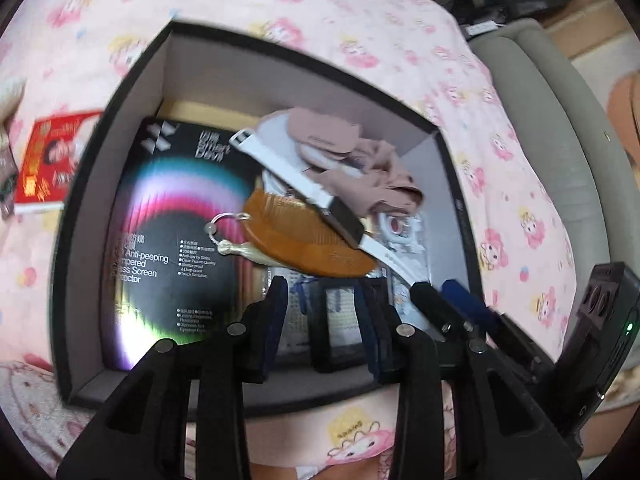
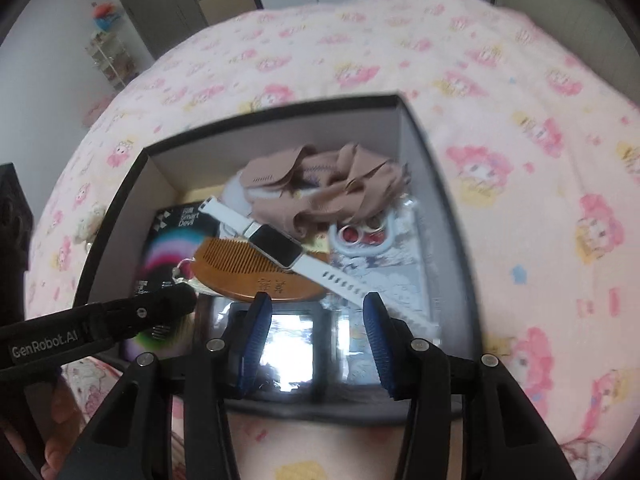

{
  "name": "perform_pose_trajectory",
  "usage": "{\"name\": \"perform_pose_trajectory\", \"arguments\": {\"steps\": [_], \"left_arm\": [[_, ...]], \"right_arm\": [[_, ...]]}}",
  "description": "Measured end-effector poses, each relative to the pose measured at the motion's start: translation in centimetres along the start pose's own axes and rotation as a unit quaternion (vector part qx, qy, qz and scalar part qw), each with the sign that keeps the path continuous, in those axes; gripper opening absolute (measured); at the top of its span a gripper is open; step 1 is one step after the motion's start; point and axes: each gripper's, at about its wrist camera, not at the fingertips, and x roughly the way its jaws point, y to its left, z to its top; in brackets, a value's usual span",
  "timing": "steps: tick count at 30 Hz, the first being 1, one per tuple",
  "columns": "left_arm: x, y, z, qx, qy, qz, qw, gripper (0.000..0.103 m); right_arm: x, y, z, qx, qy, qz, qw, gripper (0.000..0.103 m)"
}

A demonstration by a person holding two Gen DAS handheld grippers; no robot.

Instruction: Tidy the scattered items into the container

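I have both grippers poised over the near edge of the black box (image 2: 416, 148), which sits on the bed's pink printed sheet (image 2: 520, 128). The left gripper (image 1: 320, 316) has its jaws partly apart with nothing between them; the right gripper (image 2: 316, 336) stands wider, also empty. Inside the box lie a white smartwatch (image 2: 276, 242) across a wooden comb (image 2: 256, 276), a crumpled tan cloth (image 2: 320, 188) and a screen-protector pack (image 1: 172, 232). A red booklet (image 1: 48, 160) lies outside on the sheet.

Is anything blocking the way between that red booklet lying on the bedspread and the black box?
Only the box's own wall stands between them. The red booklet lies just outside it on the bedspread; it must be lifted over.
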Motion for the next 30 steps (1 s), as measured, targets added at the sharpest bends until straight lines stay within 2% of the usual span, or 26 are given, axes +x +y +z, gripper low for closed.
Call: {"name": "perform_pose_trajectory", "arguments": {"steps": [2, 3, 7, 11, 15, 23, 30], "left_arm": [[-1.1, -0.9, -0.7, 0.019, -0.007, -0.003, 0.9998, 0.036], [-1.8, -1.4, -1.1, 0.032, -0.014, -0.002, 0.9994, 0.037], [-4.7, -3.2, -2.6, 0.088, -0.039, 0.013, 0.9953, 0.049], [-7.4, -4.1, -3.7, 0.128, -0.062, 0.028, 0.9894, 0.051], [-9.7, -3.8, -4.5, 0.142, -0.075, 0.025, 0.9867, 0.051], [-12.9, -3.3, -6.6, 0.167, -0.094, 0.030, 0.9810, 0.051], [-15.3, -1.9, -8.6, 0.166, -0.107, 0.035, 0.9797, 0.051]], "right_arm": [[-1.7, 0.0, -0.3, 0.004, -0.035, -0.046, 0.998, 0.055], [-2.4, 0.0, -0.4, 0.006, -0.046, -0.056, 0.997, 0.059], [-4.4, 0.5, -0.9, 0.006, -0.052, -0.048, 0.997, 0.062], [-6.4, 1.3, -1.8, 0.004, -0.059, -0.034, 0.998, 0.062], [-7.9, 2.5, -2.5, 0.008, -0.067, -0.019, 0.998, 0.062], [-10.7, 5.3, -4.3, -0.016, -0.088, -0.028, 0.996, 0.062], [-12.2, 7.6, -5.8, -0.034, -0.096, -0.030, 0.994, 0.062]]}}
